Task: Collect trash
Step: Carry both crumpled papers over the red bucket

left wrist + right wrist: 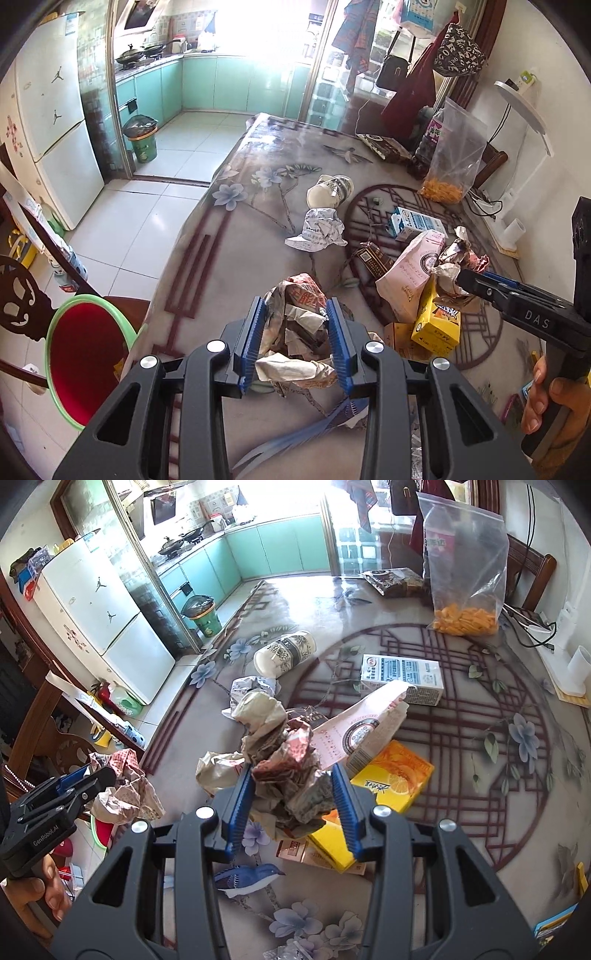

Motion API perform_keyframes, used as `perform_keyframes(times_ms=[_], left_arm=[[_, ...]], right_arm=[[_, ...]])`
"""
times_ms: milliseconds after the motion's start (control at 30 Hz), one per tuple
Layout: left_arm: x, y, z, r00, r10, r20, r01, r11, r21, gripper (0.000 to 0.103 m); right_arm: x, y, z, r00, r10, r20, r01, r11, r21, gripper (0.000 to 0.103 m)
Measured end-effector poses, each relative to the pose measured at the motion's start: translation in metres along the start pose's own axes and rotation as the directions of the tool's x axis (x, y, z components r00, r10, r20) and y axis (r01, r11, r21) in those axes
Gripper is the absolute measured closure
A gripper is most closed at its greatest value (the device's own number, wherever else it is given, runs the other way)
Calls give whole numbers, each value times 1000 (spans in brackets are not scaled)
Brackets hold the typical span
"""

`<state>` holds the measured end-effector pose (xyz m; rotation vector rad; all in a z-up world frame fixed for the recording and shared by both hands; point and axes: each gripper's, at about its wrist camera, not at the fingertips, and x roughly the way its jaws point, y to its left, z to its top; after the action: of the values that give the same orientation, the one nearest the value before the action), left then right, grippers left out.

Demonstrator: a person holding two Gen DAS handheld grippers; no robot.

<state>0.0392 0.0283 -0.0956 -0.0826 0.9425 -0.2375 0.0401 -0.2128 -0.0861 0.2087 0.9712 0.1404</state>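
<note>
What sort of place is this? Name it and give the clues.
Most likely a home dining area opening onto a kitchen: a white fridge, a wok on the stove by teal cabinets, and a floral-covered table strewn with trash.

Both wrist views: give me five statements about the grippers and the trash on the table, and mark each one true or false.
1. The left gripper is shut on a crumpled paper wad. True.
2. The right gripper is open and holds nothing. False: it is shut on a crumpled wrapper bundle.
3. The white cylindrical container stands upright on the table. False: it lies on its side.
4. A clear zip bag with orange pieces at its bottom stands at the far side of the table. True.
5. The yellow juice carton sits inside the red basin. False: the carton lies on the table; the basin is off the table's edge.
</note>
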Motion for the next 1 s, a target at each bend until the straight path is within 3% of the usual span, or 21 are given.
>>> perform_keyframes(times_ms=[500,1000], left_arm=[[0,31,-4,1000,-13,-21,13,1000,-16,70],[-16,129,-6,1000,18,-23,-19,998,-65,70]], right_arm=[[6,28,-6,1000,-28,-14,27,1000,-11,61],[27,126,-7,999,-24,-29,22,996,-88,61]])
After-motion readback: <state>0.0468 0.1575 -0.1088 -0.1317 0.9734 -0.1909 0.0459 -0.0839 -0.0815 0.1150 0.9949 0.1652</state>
